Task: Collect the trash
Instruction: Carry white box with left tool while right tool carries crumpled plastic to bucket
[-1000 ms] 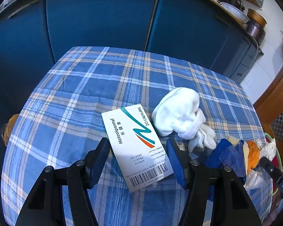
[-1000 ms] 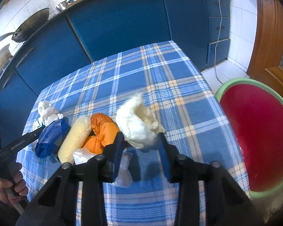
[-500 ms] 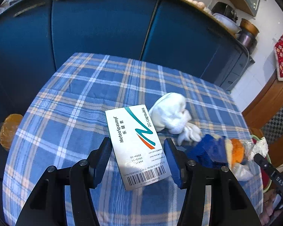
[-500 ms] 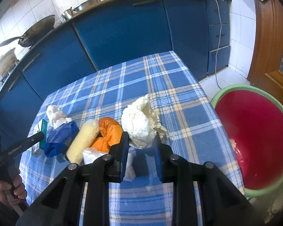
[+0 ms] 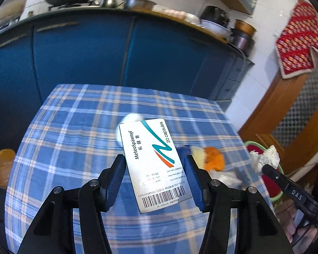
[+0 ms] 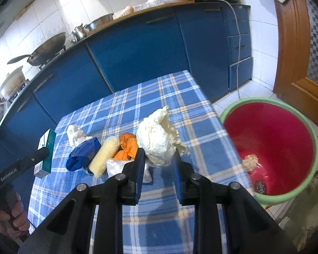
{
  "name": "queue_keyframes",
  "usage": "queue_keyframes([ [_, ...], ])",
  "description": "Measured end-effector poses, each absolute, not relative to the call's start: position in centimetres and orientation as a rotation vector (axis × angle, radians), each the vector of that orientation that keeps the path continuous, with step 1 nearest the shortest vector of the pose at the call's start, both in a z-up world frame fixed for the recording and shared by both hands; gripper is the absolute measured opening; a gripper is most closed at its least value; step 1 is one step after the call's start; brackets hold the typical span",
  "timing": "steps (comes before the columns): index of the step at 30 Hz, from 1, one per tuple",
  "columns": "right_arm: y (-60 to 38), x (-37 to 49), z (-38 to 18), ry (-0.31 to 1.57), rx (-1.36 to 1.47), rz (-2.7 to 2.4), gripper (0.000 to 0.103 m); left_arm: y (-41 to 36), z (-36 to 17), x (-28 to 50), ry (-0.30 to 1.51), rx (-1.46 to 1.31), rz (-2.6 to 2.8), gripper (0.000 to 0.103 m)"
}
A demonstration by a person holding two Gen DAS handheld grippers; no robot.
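Note:
My left gripper [image 5: 153, 175] is shut on a white medicine box [image 5: 152, 165] and holds it above the blue plaid table [image 5: 74, 131]; the box also shows in the right wrist view [image 6: 45, 150]. My right gripper [image 6: 159, 165] is shut on a crumpled cream paper wad [image 6: 159, 139], lifted off the table. On the table lie a white tissue [image 6: 75, 134], a blue wrapper [image 6: 82, 153], a yellow roll [image 6: 105, 155], an orange wrapper [image 6: 127, 148] and a clear plastic scrap [image 6: 116, 166].
A red bin with a green rim [image 6: 273, 135] stands on the floor right of the table, with a paper ball [image 6: 250, 163] inside. Blue cabinets [image 5: 84, 48] run behind the table. An orange object [image 5: 2, 167] sits off the table's left edge.
My left gripper has closed on the medicine box and lifted it. My right gripper has closed on the cream wad and raised it; both have pulled up and back.

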State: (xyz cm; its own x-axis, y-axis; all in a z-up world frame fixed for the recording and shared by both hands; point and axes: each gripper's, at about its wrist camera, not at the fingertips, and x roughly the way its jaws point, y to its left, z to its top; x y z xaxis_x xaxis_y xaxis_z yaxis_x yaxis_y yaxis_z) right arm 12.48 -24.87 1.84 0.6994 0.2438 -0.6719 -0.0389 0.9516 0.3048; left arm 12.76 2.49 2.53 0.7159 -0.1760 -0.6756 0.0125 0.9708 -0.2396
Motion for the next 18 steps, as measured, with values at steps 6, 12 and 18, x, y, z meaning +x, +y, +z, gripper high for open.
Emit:
queue_keyframes([
  [6,-27.1,10.8,2.8,0.752,0.299,0.119,0.028,-1.2,3.6,12.4,0.761,-0.168,-0.18,0.058],
  [12,-29.9,9.2,3.4,0.725,0.329,0.073,0.028,-6.0,4.4,12.2,0.76,-0.096,-0.263,0.058],
  [18,-33.0,8.1,3.4,0.709,0.363,0.023,0.028,-10.5,4.6,12.3,0.765,-0.056,-0.34,0.058],
])
